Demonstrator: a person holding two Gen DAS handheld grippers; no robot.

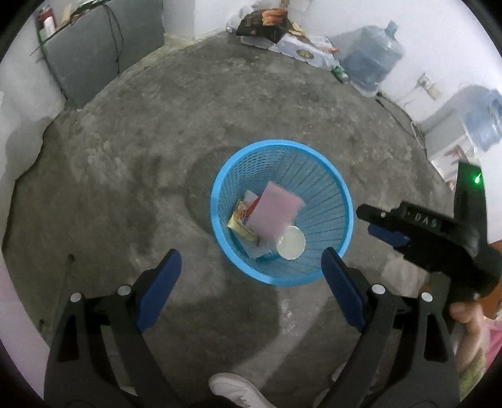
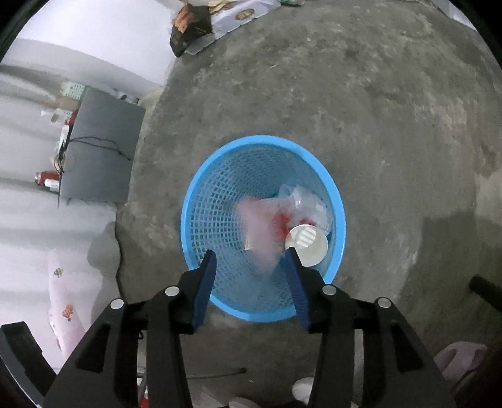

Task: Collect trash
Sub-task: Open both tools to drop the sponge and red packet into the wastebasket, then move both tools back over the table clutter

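Bin (image 1: 340,201) on the concrete floor (image 1: 157,131) already holds a pink sheet (image 1: 276,213), a snack wrapper (image 1: 241,224) and a white lid (image 1: 291,242). No loose trash near it; the pile by the far wall (image 1: 273,22) may be left, can't say. Left gripper (image 1: 251,266) spread wide, empty, pointing steeply down beside the bin. Right gripper (image 2: 251,266) half spread over the rim, nothing pinched; pink sheet blurred below it.

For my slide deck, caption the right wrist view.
Open right hand-held gripper above blue basket holding pink packet and white cup.
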